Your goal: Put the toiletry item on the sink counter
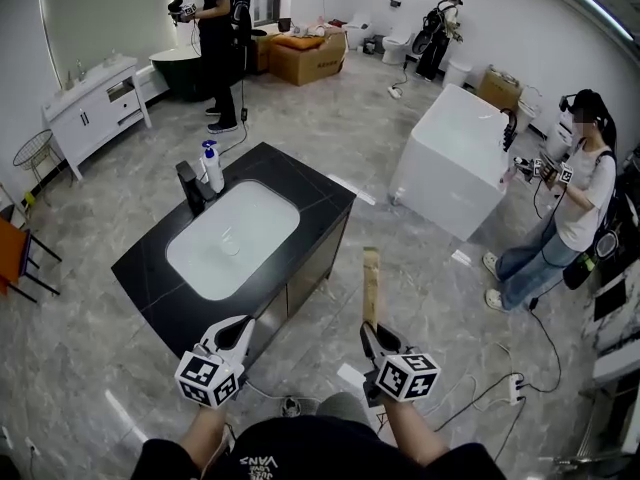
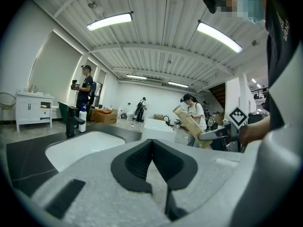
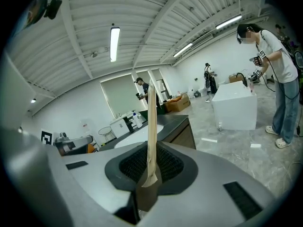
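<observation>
A long, flat tan paper-wrapped toiletry pack (image 1: 370, 283) sticks out forward and upward from my right gripper (image 1: 369, 330), which is shut on its lower end. In the right gripper view the pack (image 3: 151, 122) rises between the dark pads (image 3: 168, 167). The black sink counter (image 1: 300, 183) with its white basin (image 1: 235, 236) lies ahead and to the left, apart from both grippers. My left gripper (image 1: 238, 330) hovers off the counter's near corner. Its jaws (image 2: 151, 162) are shut with nothing between them.
A black faucet (image 1: 189, 188) and a white pump bottle (image 1: 211, 166) stand at the basin's far left. A white block (image 1: 450, 168) and a person (image 1: 575, 198) are to the right. Another person (image 1: 220, 38), a white cabinet (image 1: 95, 103) and cardboard boxes (image 1: 310, 58) are behind. Cables (image 1: 500, 383) lie on the floor.
</observation>
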A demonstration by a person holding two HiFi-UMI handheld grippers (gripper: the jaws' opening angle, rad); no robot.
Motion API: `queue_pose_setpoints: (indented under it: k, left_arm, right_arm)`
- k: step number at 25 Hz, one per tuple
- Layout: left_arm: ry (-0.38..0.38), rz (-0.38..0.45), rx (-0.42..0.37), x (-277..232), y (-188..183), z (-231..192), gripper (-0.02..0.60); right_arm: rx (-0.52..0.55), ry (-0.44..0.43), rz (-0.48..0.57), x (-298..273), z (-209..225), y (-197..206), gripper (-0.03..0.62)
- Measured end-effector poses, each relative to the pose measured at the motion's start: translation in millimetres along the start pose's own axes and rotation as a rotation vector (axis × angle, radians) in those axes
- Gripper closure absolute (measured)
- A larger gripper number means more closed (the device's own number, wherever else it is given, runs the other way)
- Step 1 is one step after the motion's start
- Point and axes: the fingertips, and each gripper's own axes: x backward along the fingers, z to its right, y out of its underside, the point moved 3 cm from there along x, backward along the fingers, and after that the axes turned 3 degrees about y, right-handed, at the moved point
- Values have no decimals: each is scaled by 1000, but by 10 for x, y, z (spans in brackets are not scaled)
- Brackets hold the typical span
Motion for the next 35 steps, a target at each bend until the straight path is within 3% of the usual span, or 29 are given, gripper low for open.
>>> queue_pose_setpoints:
  k: [7, 14, 29, 35]
  left_arm:
    - [-10, -24, 21, -263, 58, -140, 571]
    - [-121, -9, 33, -633, -46, -283, 571]
    - [-338, 26, 88, -1675, -189, -95, 571]
    - [-399, 41, 106, -1964, -199, 45, 571]
  right_arm:
    - [-10, 2, -14, -332, 223, -139, 548]
    - [23, -76, -58, -850, 566, -410, 548]
    - [114, -272, -158, -1777, 1451, -1102, 548]
    - [153, -314, -180, -1973, 1779, -1286, 548]
